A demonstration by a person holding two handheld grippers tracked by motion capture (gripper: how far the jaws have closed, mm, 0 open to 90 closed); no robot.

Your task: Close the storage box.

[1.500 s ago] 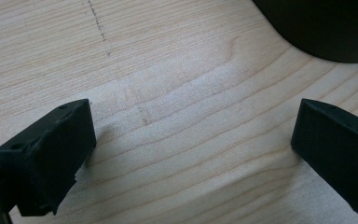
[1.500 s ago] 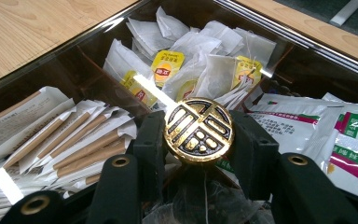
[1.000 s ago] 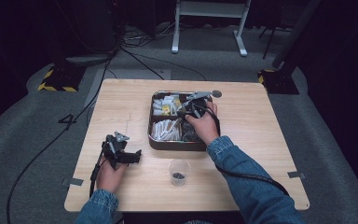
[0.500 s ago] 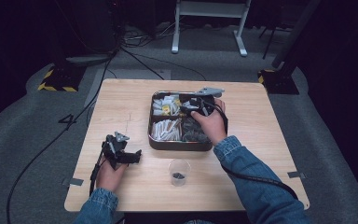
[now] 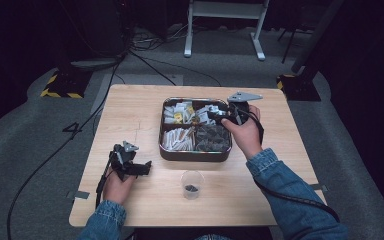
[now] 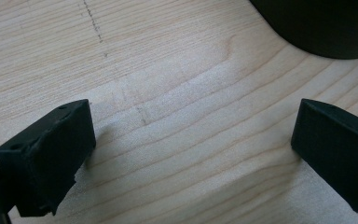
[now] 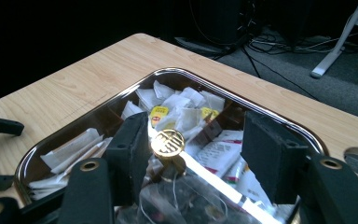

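While the right tongs [image 5: 219, 116] hover over the tin [image 5: 195, 156], their jaws stand apart and hold nothing. This tin sits near the middle of the tabletop [image 5: 130, 107], slightly toward the far side, and has a dark wall and a shiny rim. Dividers split it into compartments. In the high view, the two far compartments hold white sachets [image 5: 176, 112], some with yellow labels, the near left one holds a stack of white packets [image 5: 177, 139], and the near right one holds dark pouches [image 5: 212, 137]. In the right gripper view, a round brass knob [image 7: 167, 142] stands at the centre of the tin, where the dividers meet; it lies between the two black jaws, close beside the left one, and I cannot tell whether that jaw touches it. White and yellow sachets [image 7: 177, 109] lie beyond the knob.

A small clear cup [image 5: 192, 184] with something dark at its bottom stands on the tabletop just in front of the tin, nearer the person. The left tongs [image 5: 141, 169] rest low on the tabletop, well to the left of the tin and apart from the cup. In the left gripper view, their jaws are spread wide with bare wood between them, and the tin's dark wall [image 6: 321, 25] shows at the upper right.
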